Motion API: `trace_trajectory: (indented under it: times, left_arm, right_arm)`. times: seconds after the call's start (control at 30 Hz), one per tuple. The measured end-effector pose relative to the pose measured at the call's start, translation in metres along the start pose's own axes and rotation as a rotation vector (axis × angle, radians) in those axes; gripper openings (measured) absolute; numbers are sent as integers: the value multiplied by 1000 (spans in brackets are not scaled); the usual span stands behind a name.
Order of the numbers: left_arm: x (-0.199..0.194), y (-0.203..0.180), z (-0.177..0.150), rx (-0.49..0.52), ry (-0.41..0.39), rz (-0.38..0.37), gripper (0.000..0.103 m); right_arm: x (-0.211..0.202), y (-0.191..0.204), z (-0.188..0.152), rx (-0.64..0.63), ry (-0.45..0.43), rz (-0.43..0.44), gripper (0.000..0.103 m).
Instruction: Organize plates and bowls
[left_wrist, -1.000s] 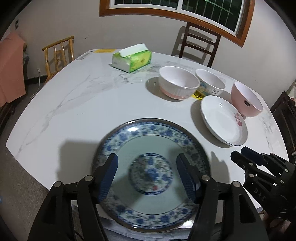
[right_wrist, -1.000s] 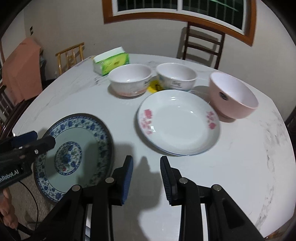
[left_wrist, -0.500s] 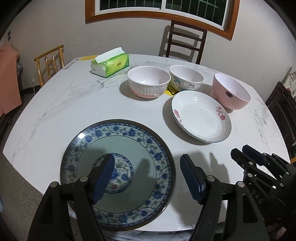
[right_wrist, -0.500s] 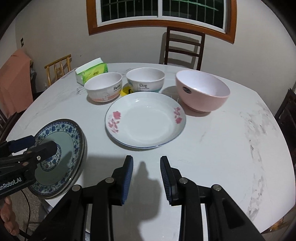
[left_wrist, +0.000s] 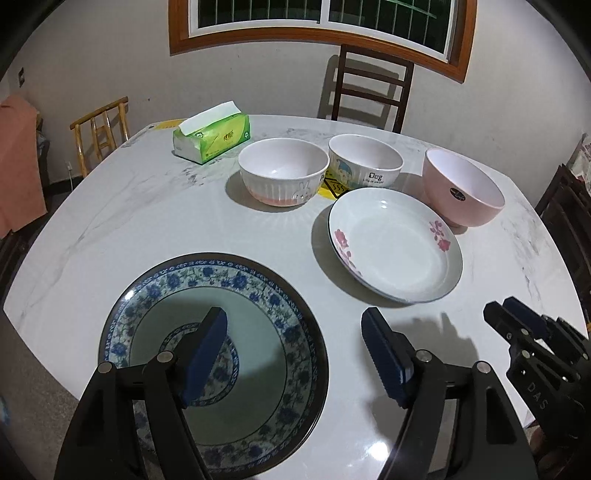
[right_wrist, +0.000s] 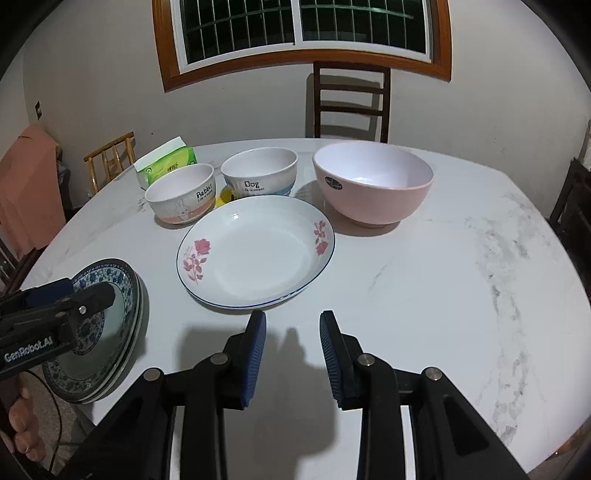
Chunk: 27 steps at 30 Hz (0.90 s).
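Since the earlier frame, the left gripper (left_wrist: 293, 352) has shifted right off the blue-patterned plate (left_wrist: 258, 295), its jaws just widening and spread with nothing between them. That plate rests at the bench (left_wrist: 129, 221) near edge; the rose plate (right_wrist: 258, 251) lies beside it. Right gripper (right_wrist: 291, 354): partly spread, empty.

My left gripper (left_wrist: 293, 354) and right gripper (right_wrist: 291, 360) are matte black frames with ribbed blue pads (right_wrist: 255, 356) and silver screws. White lettering marks their sides; a thin black cable (right_wrist: 55, 443) trails below.
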<state>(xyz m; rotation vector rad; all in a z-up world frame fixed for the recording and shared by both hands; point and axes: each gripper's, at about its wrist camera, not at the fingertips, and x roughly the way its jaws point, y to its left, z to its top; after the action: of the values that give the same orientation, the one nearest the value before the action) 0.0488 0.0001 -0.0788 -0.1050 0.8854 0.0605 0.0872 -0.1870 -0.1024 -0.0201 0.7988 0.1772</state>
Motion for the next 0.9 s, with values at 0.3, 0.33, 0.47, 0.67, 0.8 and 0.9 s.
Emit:
trace_trajectory:
  times: [0.3,0.33,0.47,0.67,0.8,0.9]
  left_arm:
    - [23,-4,21,-8,40,-47,72]
    - [25,-4,24,-15,49,-58,72]
    - [40,-1,38,-49,105,-125,72]
    - [65,2,56,-109,188,-216,71]
    - [80,0,63,-117,224,-246,66]
    - [89,-3,66,-105,234,-263,63]
  right_arm:
    - [24,-24,15,50,61,74,31]
    - [29,-27,18,61,74,93,31]
    - [45,-39,28,109,118,148,31]
    - [72,-62,41,215,175,221,31]
    - [88,-71,45,250,200,240,31]
    - [97,-76,47,266,210,252,31]
